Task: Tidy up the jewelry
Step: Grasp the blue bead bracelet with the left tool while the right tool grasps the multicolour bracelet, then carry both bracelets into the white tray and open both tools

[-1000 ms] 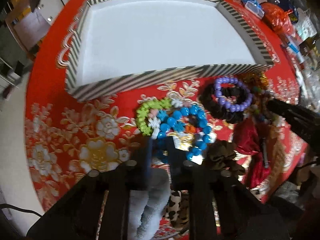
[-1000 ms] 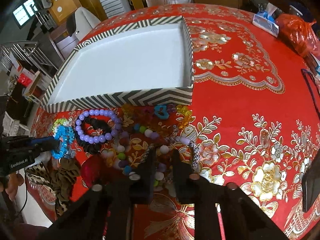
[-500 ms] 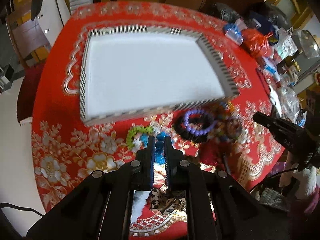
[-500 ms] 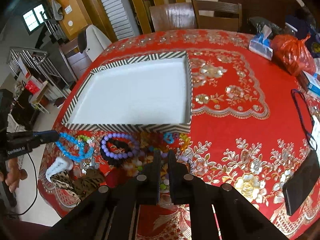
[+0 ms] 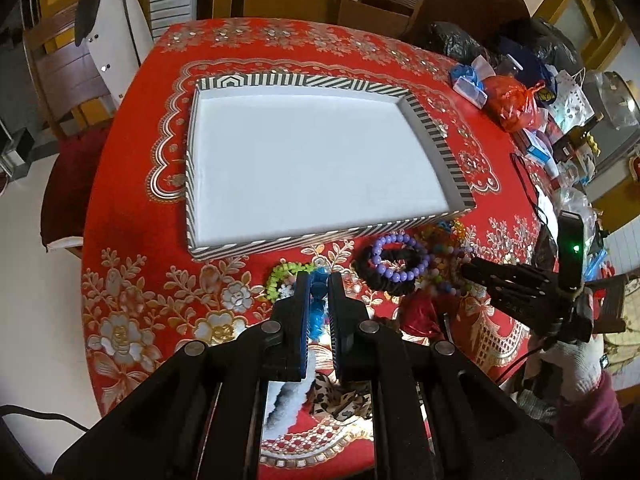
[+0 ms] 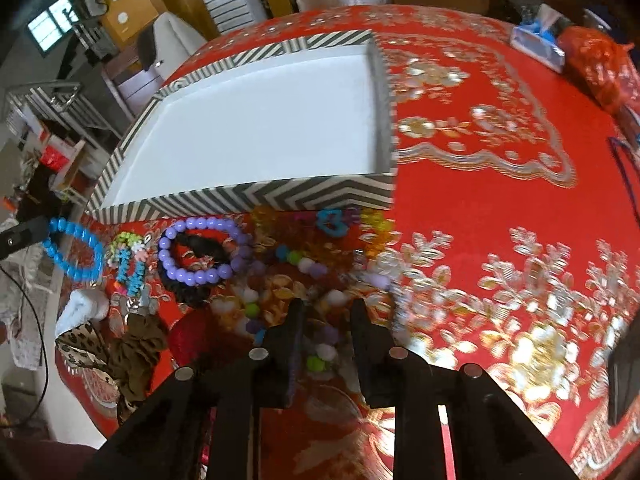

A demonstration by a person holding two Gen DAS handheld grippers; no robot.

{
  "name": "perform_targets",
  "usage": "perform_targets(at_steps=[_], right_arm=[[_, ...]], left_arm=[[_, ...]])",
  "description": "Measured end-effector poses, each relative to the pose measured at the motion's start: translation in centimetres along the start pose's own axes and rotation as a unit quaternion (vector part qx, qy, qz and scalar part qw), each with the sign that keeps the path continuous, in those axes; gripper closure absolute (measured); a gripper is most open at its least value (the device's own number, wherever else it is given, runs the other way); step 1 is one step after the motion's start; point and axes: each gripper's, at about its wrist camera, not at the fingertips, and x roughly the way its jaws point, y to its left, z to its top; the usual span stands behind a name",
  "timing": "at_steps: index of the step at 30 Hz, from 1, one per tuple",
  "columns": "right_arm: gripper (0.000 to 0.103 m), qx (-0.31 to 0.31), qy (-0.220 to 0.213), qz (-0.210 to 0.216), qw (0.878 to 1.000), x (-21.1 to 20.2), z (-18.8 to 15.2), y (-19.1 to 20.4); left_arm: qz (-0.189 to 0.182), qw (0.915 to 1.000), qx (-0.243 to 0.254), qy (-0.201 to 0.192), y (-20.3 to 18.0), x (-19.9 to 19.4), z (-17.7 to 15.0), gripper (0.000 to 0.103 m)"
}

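tray [image 5: 326, 234] on desk [image 5: 132, 240], centre | bracelets [image 5: 394, 262] heaped on desk just before tray's near wall | bags [image 5: 514, 102] behind, right

Both grippers: black frames, silver round screws. Left gripper [image 5: 319, 284] fingers [image 5: 301, 312] blue-lined. White knit glove [image 5: 576, 364], maroon sleeve [image 5: 592, 416], 4 o'clock.

A glossy red cloth with shiny gold and silver flower embroidery [image 6: 500, 208] covers the desk. On it, the zigzag-striped cardboard tray [image 5: 452, 168] has a matt white lining. Beside the tray, the purple plastic bead bracelet [image 6: 200, 252] gleams smoothly.
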Motion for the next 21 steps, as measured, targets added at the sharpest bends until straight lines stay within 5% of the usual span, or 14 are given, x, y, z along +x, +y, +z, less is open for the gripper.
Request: perform_targets(at_steps=[1,13,21], right_arm=[[0.095,-0.004,-0.001,-0.005,1.000,0.0,0.1,0.2],[0.095,-0.033,-0.081,0.002,0.996,-7.6,3.4,2.1],[0.095,-0.052,-0.100,0.000,0.994,-7.3,9.0,2.4]], left_arm=[[0.000,1.0000,-0.001,-0.001,0.1,-0.1,0.1,0.096],[0.001,0.9997,-0.005,-0.026,0.7,-1.7,2.1,0.096],[0.003,0.9990,0.004,-0.044,-0.3,-1.0,6.2,0.096]])
